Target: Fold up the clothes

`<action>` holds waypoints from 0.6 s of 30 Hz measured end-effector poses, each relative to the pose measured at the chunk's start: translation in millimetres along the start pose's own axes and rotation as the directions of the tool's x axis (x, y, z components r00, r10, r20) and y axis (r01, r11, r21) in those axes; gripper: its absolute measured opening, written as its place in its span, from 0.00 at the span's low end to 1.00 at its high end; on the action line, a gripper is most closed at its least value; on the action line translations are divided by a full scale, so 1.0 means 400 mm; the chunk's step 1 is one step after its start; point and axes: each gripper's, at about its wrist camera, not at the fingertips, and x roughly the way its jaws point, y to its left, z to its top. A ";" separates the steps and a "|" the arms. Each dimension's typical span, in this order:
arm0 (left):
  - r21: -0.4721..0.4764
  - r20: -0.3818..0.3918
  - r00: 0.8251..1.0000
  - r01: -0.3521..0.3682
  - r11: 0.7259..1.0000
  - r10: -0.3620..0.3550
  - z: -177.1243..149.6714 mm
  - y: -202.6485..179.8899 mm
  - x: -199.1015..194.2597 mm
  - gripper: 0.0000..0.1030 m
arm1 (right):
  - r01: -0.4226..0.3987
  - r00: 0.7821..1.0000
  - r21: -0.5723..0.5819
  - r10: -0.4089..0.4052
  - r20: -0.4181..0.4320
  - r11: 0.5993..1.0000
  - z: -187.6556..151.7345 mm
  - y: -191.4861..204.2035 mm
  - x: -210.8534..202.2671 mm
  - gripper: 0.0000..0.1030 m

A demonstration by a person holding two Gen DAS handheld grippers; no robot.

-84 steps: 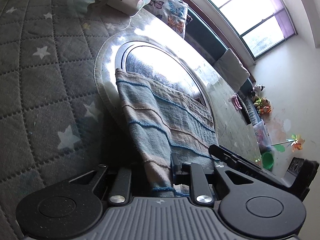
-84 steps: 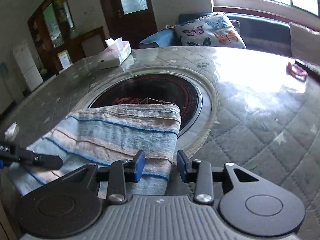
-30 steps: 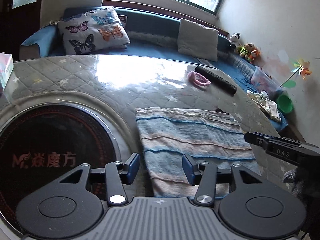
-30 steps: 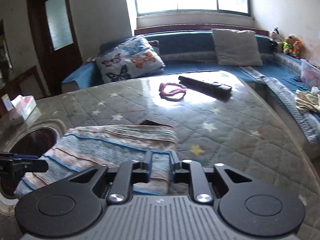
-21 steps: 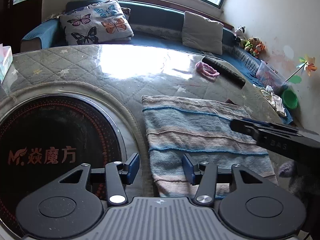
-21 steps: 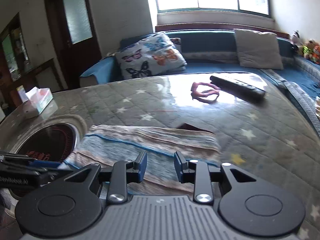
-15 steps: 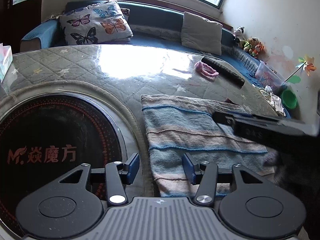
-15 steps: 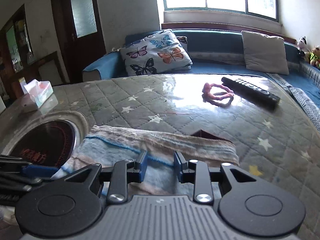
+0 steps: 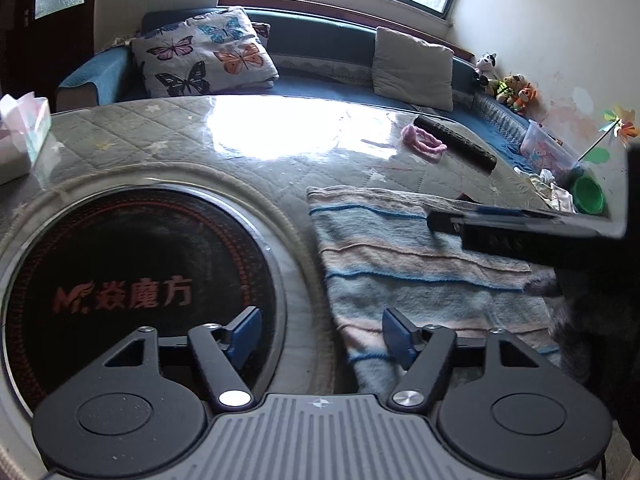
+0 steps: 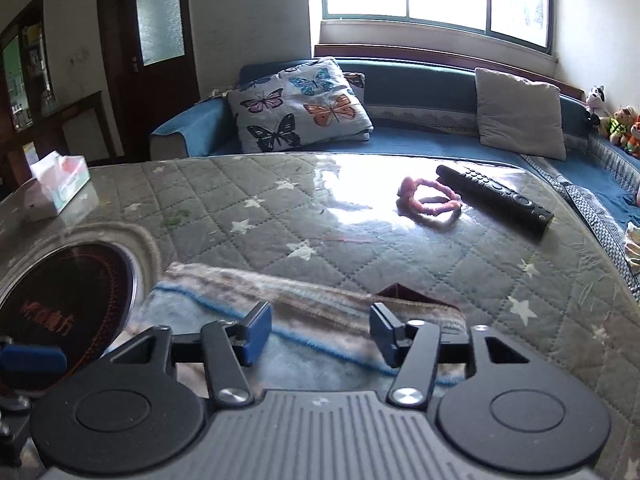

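Round table under a quilted star-print cover and a glossy sheet, filling both wrist views. Dark round cooktop inset with red lettering at 9 o'clock in the left view, at 8 o'clock in the right view.

Striped blue-and-pink towel lying flat on the table, just beside the inset's rim, at 4 o'clock in the left view and at 6 o'clock in the right view. Already folded over, to judge by the doubled near edge and the neat rectangle; looks like one fold or more done. Left to do, probably: another fold to make it more compact, or a final smoothing. Cannot tell whether further garments wait.

Left gripper low over the towel's 8 o'clock corner, jaws just opened further and now spread wide, nothing pinched; towel edge beneath the right-hand pad only. Right gripper above the towel's long edge, jaws likewise just opened and standing apart, cloth below but not clamped. Seen from the left view as a dark bar at 3 o'clock across the towel.

Black remote control at 2 o'clock, touching a pink scrunchie. Tissue box at 10 o'clock.
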 end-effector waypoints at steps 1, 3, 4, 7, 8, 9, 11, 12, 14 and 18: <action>-0.001 0.000 1.000 -0.003 1.000 0.003 -0.005 0.001 -0.005 0.71 | -0.005 1.000 -0.007 0.005 -0.002 1.000 -0.006 0.005 -0.010 0.68; -0.002 0.000 1.000 -0.008 1.000 0.008 -0.015 0.003 -0.015 0.73 | -0.017 1.000 -0.027 0.016 -0.006 1.000 -0.024 0.019 -0.033 0.69; -0.001 -0.001 1.000 -0.010 1.000 0.010 -0.021 0.004 -0.020 0.74 | -0.022 1.000 -0.037 0.022 -0.009 0.999 -0.034 0.027 -0.043 0.69; 0.003 0.006 1.000 -0.018 1.000 0.018 -0.035 0.008 -0.038 0.78 | -0.038 0.999 -0.057 0.037 -0.020 0.998 -0.067 0.047 -0.072 0.78; 0.003 0.010 1.000 -0.021 1.000 0.021 -0.038 0.011 -0.045 0.79 | -0.043 0.999 -0.062 0.042 -0.024 0.997 -0.078 0.054 -0.081 0.78; 0.002 0.013 1.000 -0.024 1.000 0.024 -0.042 0.014 -0.051 0.80 | -0.046 0.999 -0.068 0.044 -0.029 0.997 -0.089 0.061 -0.090 0.78; -0.001 0.019 0.999 -0.028 1.000 0.028 -0.051 0.020 -0.063 0.82 | -0.051 0.998 -0.082 0.048 -0.035 0.995 -0.113 0.077 -0.109 0.79; -0.004 0.022 0.999 -0.030 1.000 0.030 -0.055 0.024 -0.069 0.82 | -0.052 0.998 -0.088 0.050 -0.032 0.995 -0.123 0.085 -0.121 0.79; -0.013 0.023 0.999 -0.035 0.999 0.035 -0.064 0.030 -0.079 0.84 | -0.058 0.998 -0.097 0.056 -0.027 0.994 -0.140 0.100 -0.143 0.79; -0.021 0.033 0.998 -0.048 0.999 0.048 -0.085 0.038 -0.102 0.90 | -0.090 0.996 -0.111 0.087 -0.031 0.990 -0.166 0.131 -0.178 0.82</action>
